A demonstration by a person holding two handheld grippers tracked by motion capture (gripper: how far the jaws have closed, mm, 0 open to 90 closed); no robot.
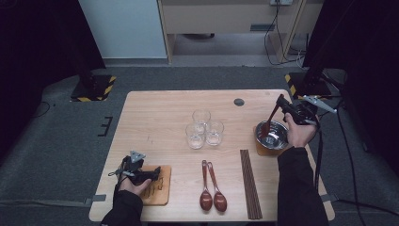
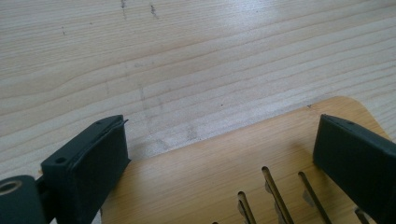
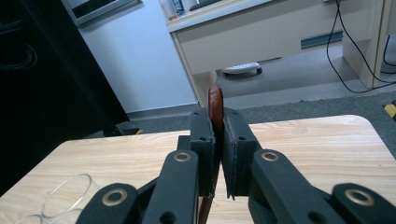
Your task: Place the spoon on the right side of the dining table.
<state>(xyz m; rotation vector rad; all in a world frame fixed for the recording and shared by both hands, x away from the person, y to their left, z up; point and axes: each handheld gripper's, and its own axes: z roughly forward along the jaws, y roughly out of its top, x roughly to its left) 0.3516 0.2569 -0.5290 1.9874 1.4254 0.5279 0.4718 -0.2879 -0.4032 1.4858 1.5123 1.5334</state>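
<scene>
Near the table's (image 1: 155, 106) right edge, the right gripper (image 1: 282, 104) pinches the handle of a reddish-brown spoon (image 1: 269, 123) whose bowl end dips into a steel bowl (image 1: 277, 139) set on a wooden coaster. From the right gripper view, that handle end (image 3: 215, 103) pokes up between jaws pressed tight on it. At the front left corner, the left gripper (image 2: 219, 154) rests with jaws spread over a slotted wooden mat (image 2: 224, 172). Three empty glasses (image 1: 204, 128) cluster mid-table; two more spoons (image 1: 211, 188) and chopsticks (image 1: 251, 183) lie along the front edge.

Left tool (image 1: 157, 172) agape, right tool (image 1: 280, 100) clamped.
</scene>
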